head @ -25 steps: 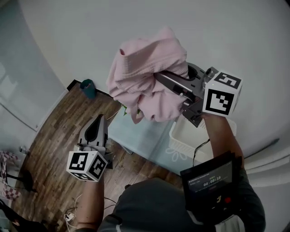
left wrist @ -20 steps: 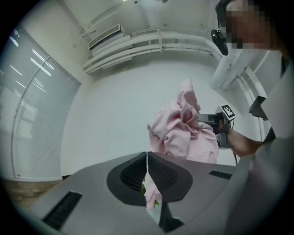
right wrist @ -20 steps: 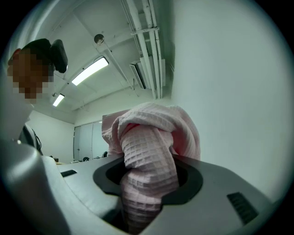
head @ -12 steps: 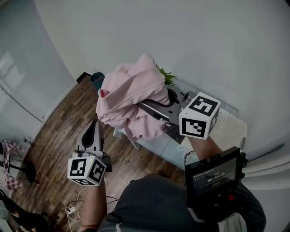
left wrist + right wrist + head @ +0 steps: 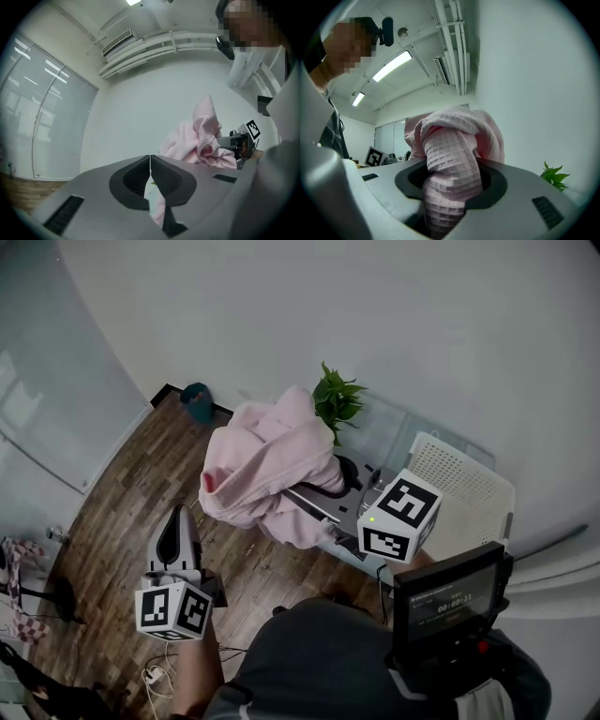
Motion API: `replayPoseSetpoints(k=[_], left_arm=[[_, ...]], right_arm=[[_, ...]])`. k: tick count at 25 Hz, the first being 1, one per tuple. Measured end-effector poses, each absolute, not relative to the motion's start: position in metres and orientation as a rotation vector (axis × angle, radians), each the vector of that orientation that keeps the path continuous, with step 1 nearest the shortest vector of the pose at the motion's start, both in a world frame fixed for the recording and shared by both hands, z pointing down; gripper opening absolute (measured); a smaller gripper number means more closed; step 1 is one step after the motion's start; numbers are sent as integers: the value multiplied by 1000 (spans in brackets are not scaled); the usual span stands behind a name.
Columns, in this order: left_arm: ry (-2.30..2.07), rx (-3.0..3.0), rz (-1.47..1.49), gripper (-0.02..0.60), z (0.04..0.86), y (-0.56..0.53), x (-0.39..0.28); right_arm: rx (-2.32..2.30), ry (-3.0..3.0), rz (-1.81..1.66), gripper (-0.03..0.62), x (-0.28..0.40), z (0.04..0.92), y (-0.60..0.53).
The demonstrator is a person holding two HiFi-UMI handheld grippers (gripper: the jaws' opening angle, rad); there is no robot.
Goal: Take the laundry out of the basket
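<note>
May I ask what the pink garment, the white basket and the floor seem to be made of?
The pink garment looks like soft, matte woven cloth, probably cotton: a raised waffle grid shows. The white basket is likely rigid, smooth plastic: its wall is a grid of small holes. The floor is wood or wood-look laminate, brown grained planks; I cannot tell which.
</note>
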State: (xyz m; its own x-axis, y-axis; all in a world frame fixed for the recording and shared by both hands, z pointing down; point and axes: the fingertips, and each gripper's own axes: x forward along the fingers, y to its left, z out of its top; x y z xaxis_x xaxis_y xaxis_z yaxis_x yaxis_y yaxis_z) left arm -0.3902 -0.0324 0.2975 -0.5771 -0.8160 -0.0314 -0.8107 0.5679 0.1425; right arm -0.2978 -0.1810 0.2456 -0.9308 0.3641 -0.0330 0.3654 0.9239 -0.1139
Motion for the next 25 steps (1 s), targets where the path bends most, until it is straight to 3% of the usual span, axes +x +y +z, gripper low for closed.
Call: replayPoseSetpoints(k=[9,25], left_arm=[[-2684,1422,-176,11,349,-70,-402],[-2638,1475,-161,11,354,-84,-401]], right_arm=[[466,3093,-225,196,-298,311,-215],[415,3118,-202,196,-293,320,-216]])
